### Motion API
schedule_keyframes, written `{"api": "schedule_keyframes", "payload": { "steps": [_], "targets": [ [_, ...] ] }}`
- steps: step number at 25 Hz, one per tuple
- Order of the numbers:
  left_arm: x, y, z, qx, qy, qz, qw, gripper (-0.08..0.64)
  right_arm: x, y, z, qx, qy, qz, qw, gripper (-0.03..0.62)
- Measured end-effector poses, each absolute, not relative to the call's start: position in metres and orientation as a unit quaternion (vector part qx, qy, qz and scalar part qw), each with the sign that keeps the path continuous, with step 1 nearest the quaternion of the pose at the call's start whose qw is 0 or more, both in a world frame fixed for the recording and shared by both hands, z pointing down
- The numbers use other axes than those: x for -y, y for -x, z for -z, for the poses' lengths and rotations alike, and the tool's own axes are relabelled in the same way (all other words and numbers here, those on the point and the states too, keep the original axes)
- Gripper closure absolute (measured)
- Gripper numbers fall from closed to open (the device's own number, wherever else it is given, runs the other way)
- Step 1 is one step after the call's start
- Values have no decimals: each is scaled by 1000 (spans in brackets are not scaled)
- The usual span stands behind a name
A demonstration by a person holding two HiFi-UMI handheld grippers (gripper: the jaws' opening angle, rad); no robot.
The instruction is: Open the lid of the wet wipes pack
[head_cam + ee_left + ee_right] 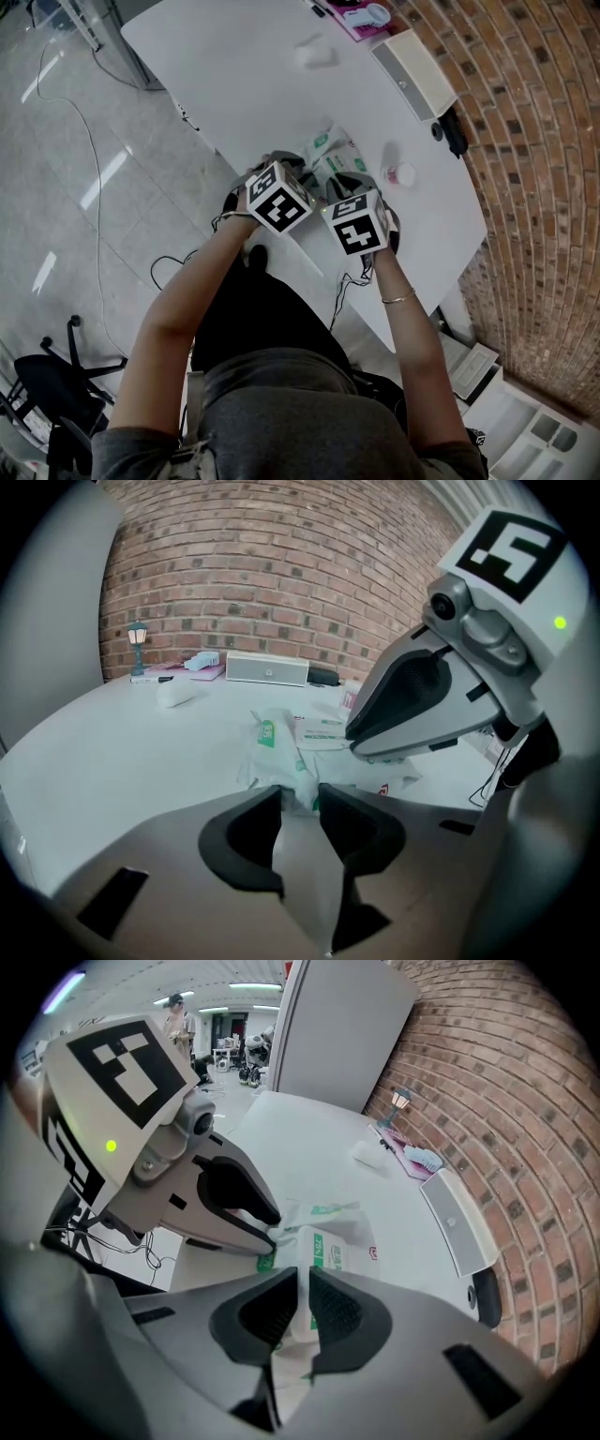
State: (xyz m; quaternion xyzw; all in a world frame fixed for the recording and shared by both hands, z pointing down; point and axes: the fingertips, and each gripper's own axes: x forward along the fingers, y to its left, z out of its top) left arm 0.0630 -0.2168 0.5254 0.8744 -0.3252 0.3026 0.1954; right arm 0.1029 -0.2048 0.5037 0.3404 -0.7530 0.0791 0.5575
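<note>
A person's grey top point(281, 412) and two bare arms fill the foreground of the head view, one gripper in each hand. Each gripper carries one marker cube, and the two cubes sit side by side, almost touching.

The left gripper point(300, 797) has its jaws apart around the crumpled near end of the pack point(330, 152). The right gripper point(302, 1283) has its jaws nearly together, pinching a thin white part of the pack from above. In each gripper view the other gripper's body crowds in from the side and hides part of the pack.

There is one pack, white with green print. It lies on the white table point(234, 75), close to the near edge, where the person stands.

Just right of the pack stands one small pot point(400, 175), not touching it. Farther along the wall side are one long white box point(412, 73) and one dark object point(454, 131) beside it. A pink tray point(361, 21) holding small things sits at the far corner, with one little lamp point(138, 641) near it. One white wad point(317, 54) lies alone in mid-table.

A brick wall point(534, 150) runs along the table's right side. The middle and left of the tabletop are open. A cable point(94, 159) trails over the floor to the left, and a black chair point(47, 384) stands well away.
</note>
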Motion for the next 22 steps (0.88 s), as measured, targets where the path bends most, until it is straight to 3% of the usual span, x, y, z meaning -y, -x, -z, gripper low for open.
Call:
{"api": "schedule_keyframes", "payload": {
  "steps": [22],
  "targets": [
    [217, -64, -527, 321, -873, -316, 189, 450, 208, -105, -496, 762, -333, -108, 545, 554]
  ]
}}
